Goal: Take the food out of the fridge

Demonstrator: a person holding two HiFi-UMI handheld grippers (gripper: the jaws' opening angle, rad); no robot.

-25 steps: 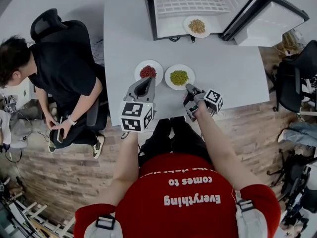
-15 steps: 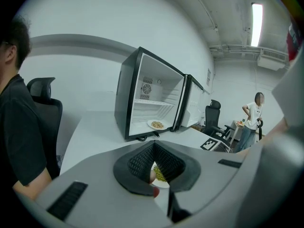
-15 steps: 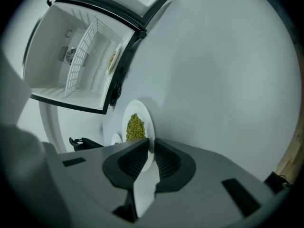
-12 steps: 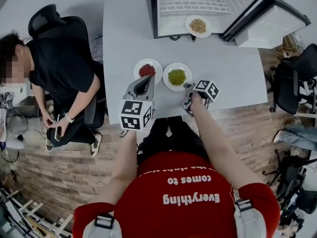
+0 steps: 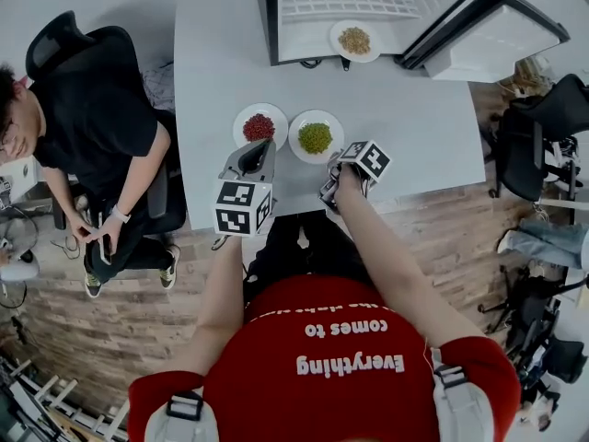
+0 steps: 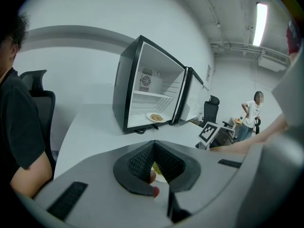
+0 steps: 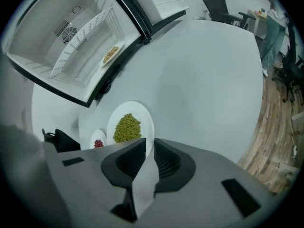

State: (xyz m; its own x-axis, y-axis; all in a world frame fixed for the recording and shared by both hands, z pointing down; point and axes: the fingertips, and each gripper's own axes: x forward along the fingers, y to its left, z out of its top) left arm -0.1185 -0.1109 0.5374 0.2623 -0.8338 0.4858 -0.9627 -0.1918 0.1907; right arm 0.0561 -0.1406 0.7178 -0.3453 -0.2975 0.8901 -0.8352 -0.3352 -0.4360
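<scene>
- Round white plate of tan food point(image 5: 354, 40) point(image 6: 156, 118) point(image 7: 110, 55): inside the small black fridge with white interior point(image 5: 271, 17) point(image 6: 124, 94) point(image 7: 47, 37), on its floor near the front edge, below the wire shelf.
- Fridge door point(image 5: 488, 35) stands swung wide open to the right in the head view.
- Round white plate of green peas point(image 5: 315, 137) point(image 7: 127, 127): out on the white table point(image 5: 414, 118), towards the near edge.
- Round white plate of red beans point(image 5: 259, 127) point(image 7: 98, 143): on the table just left of the green one, rims close but apart.
- My right gripper point(image 5: 333, 162) point(image 7: 149, 144): pitched steeply down at the near right rim of the green plate. Its jaws have just been opening and stand apart. The rim sits in the gap and the pads are not pressing on it.
- My left gripper point(image 5: 264, 144) point(image 6: 154, 142): fingertips pressed together, nothing pinched. The tip is over the near rim of the red plate; can't tell whether it touches.
- Seated person in black point(image 5: 101, 127): on an office chair left of the table.
</scene>
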